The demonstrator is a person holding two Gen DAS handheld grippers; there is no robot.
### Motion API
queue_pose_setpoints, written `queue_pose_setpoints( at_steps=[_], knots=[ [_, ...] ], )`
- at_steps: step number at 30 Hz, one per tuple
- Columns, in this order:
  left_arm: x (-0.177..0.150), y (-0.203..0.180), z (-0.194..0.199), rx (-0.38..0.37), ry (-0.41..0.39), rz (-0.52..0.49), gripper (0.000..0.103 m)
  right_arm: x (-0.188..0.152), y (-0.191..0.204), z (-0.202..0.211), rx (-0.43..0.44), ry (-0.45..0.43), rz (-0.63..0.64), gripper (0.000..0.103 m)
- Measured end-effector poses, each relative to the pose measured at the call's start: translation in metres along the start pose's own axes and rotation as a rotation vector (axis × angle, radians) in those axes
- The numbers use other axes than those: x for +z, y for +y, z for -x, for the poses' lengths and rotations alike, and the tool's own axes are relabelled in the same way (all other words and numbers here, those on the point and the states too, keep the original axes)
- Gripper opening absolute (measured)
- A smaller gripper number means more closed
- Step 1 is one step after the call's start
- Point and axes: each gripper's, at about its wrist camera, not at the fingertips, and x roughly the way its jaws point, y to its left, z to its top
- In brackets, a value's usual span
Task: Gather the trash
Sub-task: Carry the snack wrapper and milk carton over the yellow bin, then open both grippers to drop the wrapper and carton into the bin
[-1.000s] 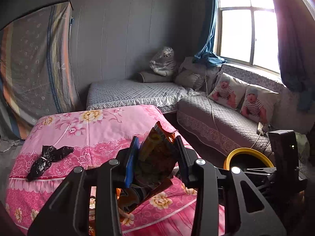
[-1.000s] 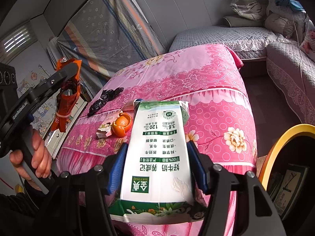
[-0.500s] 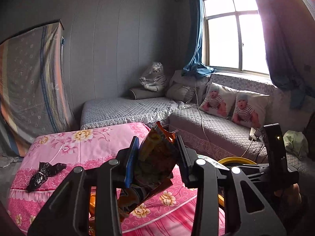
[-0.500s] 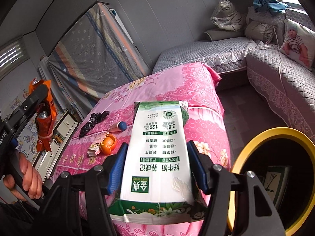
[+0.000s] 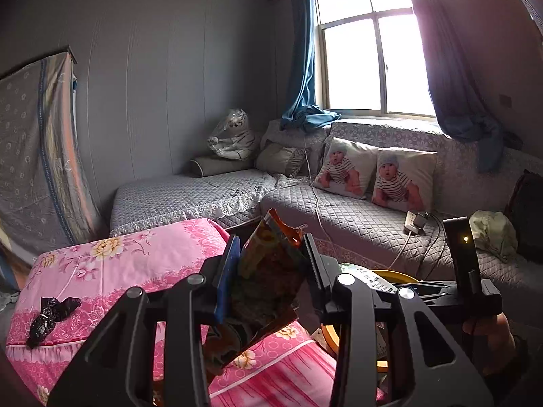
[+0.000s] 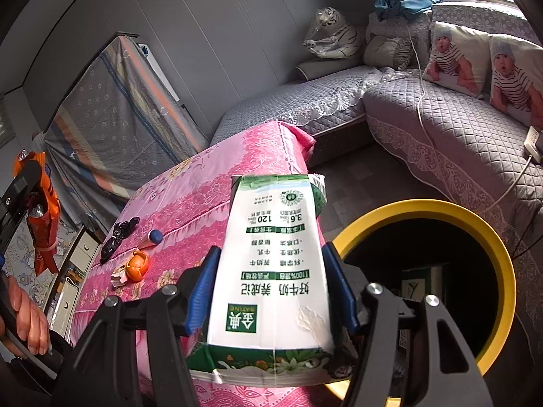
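The right gripper (image 6: 271, 291) has its blue-padded jaws clamped on the two flanks of a white-and-green paper milk carton (image 6: 271, 271), which stands lengthwise between them with its printed green label reading upside down, a green leafy band along its near end and the folded top pointing away, over the edge of the pink floral bedspread (image 6: 203, 196). The left gripper (image 5: 269, 271) has its jaws pressed nearly together on a crumpled orange-and-brown foil snack wrapper (image 5: 271, 264), whose torn orange corner sticks up above the fingertips while its lower part hangs below them. Just right of the carton sits a round black bin with a yellow rim (image 6: 502, 264); inside it a dark green-and-white box lies in shadow, too dim to identify further. On the bedspread, well apart from both grippers, lie a crumpled black plastic bag (image 6: 118, 240), a small tube with a blue cap (image 6: 152, 237), a curled orange peel (image 6: 137, 264) and, touching the peel, a small printed paper scrap (image 6: 118, 276). A hand (image 6: 27, 315) grips the left gripper's handle at the frame edge.
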Motion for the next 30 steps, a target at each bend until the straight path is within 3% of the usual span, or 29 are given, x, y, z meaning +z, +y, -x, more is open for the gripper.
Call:
queue_pose_setpoints(
  at_steps=[13, 19, 30],
  knots=[
    [-0.009, -0.059, -0.056, -0.131, 0.052, -0.058, 0.035, -0.015, -0.057, 0.014, -0.195, -0.044, -0.085, 0.058],
    [-0.023, -0.086, -0.097, -0.168, 0.127, -0.079, 0.035, -0.024, -0.083, 0.009, -0.243, -0.024, -0.131, 0.058],
    [-0.038, -0.102, -0.157, -0.200, 0.232, -0.050, 0.035, -0.035, -0.132, -0.011, -0.294, 0.027, -0.223, 0.058]
  ],
)
